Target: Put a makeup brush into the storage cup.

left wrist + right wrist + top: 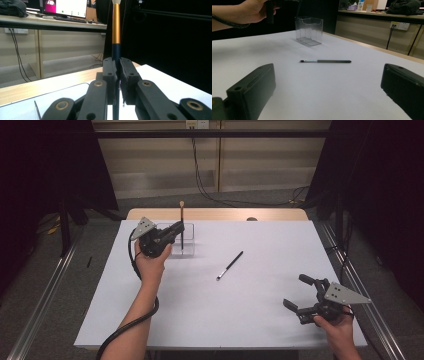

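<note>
Over the clear acrylic organizer [186,251] at the table's far left: makeup brush [182,227] held upright, bristle tip up, dark handle end down inside or just above the box, can't tell which from the high view. Clamped on the dark handle below the gold ferrule by the left gripper [177,227], jaws squeezed tight on the shaft, as confirmed in the left gripper view: brush [116,32] rising straight between the two black pads, gold band above them, pale bristles cut off at the top edge. Gripper held roughly level, pointed toward the right of the high view, left hand [149,262] wrapped round its body, cable trailing down along the forearm.

Further out, mid-table: second brush, a slim black eyeliner-type one [230,265], lying flat on the white table cover [210,320], well apart from the organizer and untouched. Same brush [325,61] seen lengthwise in the right gripper view, with the organizer [309,31] beyond it.

Near right corner: right gripper [296,294] held low over the table, jaws spread wide, nothing between them, aimed toward the lying brush. Right hand [339,327] at the table's near edge.
</note>
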Motion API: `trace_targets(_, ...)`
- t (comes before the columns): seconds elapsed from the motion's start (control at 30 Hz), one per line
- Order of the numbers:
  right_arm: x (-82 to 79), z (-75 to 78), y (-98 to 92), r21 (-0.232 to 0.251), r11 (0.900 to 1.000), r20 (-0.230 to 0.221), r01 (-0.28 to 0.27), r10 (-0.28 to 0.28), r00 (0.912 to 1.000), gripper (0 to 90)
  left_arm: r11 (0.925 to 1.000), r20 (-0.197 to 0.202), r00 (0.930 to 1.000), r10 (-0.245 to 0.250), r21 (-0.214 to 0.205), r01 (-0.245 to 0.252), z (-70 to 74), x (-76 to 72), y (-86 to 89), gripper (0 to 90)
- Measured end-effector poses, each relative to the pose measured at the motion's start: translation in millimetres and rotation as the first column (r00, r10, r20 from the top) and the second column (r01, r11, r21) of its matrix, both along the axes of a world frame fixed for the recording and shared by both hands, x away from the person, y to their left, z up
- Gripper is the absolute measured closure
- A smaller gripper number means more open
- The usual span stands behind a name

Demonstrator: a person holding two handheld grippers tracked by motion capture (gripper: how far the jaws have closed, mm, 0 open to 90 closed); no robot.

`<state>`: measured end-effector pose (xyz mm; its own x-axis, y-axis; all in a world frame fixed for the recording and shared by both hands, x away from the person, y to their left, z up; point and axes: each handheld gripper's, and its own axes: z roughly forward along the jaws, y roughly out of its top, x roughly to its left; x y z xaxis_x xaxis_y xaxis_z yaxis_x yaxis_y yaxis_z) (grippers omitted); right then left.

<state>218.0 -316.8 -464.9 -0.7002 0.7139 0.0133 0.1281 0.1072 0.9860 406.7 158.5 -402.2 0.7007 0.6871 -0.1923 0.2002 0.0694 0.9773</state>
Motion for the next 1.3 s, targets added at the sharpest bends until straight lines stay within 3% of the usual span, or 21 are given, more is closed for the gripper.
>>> trace_targets(0.97,0.7,-0.5,0.7,-0.003,1.0,0.0,-0.006,0.006,1.0,0.0,0.999,0.001,0.9995,0.031,-0.033,-0.031,2.3,16.1,-10.5,83.4)
trace_targets(1.2,0.9,-0.7,0.9,-0.002,1.0,0.0,-0.006,0.006,1.0,0.0,0.9995,0.012,0.9995,0.028,-0.014,-0.028,3.5,20.1,-11.3,83.3)
trace_targets(1.3,1.2,-0.8,0.8,-0.002,1.0,0.001,-0.007,0.007,1.0,0.0,0.9989,0.014,0.9993,0.034,-0.033,-0.034,4.4,22.2,-12.4,83.3)
